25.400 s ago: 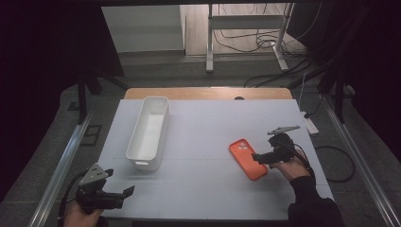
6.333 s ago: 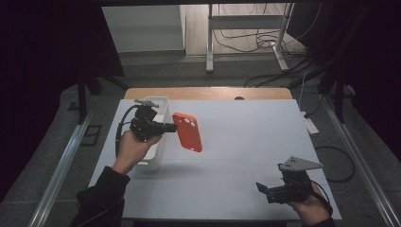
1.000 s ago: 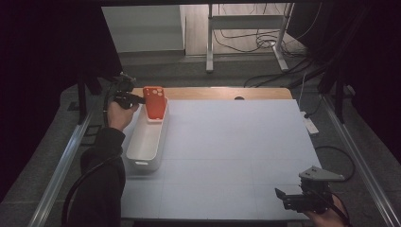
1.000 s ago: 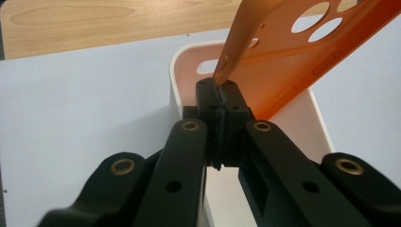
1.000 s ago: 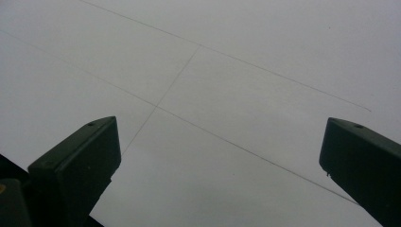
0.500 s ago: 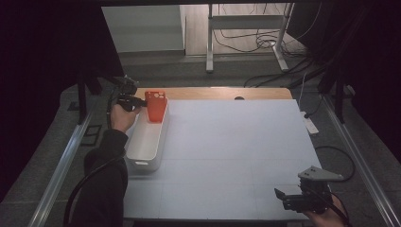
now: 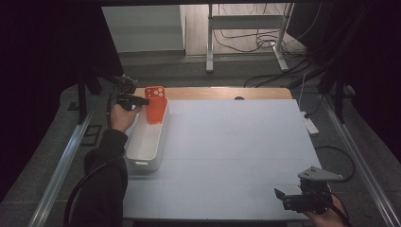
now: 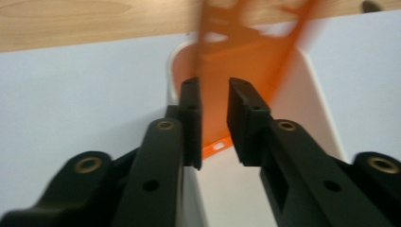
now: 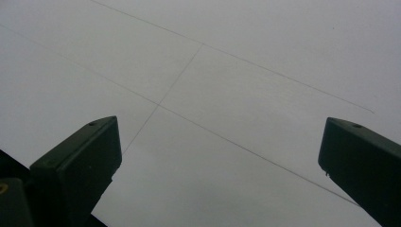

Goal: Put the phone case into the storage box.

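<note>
Left gripper (image 7: 142,100) at the table's ten o'clock, jaws just parting off the orange phone case (image 7: 156,105) — draw straight back, letting it settle into the white bin (image 7: 146,142).

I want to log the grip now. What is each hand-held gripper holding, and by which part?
Nothing is held. The left hand-held gripper has just been opening; the orange phone case is between its jaws, unpressed, over the white bin. The right hand-held gripper is open.
</note>
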`<state>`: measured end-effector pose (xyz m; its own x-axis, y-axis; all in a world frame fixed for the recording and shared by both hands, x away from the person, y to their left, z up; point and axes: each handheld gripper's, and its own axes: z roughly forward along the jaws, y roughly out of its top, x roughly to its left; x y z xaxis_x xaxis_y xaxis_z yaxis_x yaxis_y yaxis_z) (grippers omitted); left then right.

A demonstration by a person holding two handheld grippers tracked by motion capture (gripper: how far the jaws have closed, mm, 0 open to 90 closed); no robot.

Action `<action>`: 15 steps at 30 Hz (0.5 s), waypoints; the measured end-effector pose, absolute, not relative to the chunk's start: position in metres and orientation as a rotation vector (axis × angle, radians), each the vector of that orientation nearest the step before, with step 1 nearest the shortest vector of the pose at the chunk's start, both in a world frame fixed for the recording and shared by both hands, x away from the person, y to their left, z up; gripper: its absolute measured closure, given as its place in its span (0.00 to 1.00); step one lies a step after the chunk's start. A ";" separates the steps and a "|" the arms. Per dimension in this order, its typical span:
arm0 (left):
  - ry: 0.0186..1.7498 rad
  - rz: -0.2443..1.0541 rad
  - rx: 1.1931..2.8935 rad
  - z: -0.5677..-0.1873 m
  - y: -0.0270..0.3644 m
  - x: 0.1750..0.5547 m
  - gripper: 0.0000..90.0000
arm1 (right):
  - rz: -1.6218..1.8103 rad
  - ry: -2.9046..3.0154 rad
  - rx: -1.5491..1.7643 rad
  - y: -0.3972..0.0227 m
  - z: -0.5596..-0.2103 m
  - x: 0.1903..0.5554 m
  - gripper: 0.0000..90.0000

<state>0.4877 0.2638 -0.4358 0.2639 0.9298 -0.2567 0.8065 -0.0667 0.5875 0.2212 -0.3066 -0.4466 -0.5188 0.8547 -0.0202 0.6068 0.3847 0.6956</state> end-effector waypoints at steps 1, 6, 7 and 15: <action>1.558 0.254 1.902 -0.434 0.263 0.487 0.78 | 0.905 2.273 1.268 -0.307 -0.447 0.221 0.00; 1.514 0.272 1.916 -0.429 0.260 0.482 0.68 | 0.902 2.274 1.264 -0.306 -0.447 0.221 0.00; 1.509 0.273 1.919 -0.429 0.259 0.481 0.66 | 0.902 2.275 1.264 -0.306 -0.447 0.221 0.00; 1.453 0.287 1.938 -0.428 0.257 0.475 0.53 | 0.899 2.276 1.263 -0.306 -0.447 0.221 0.00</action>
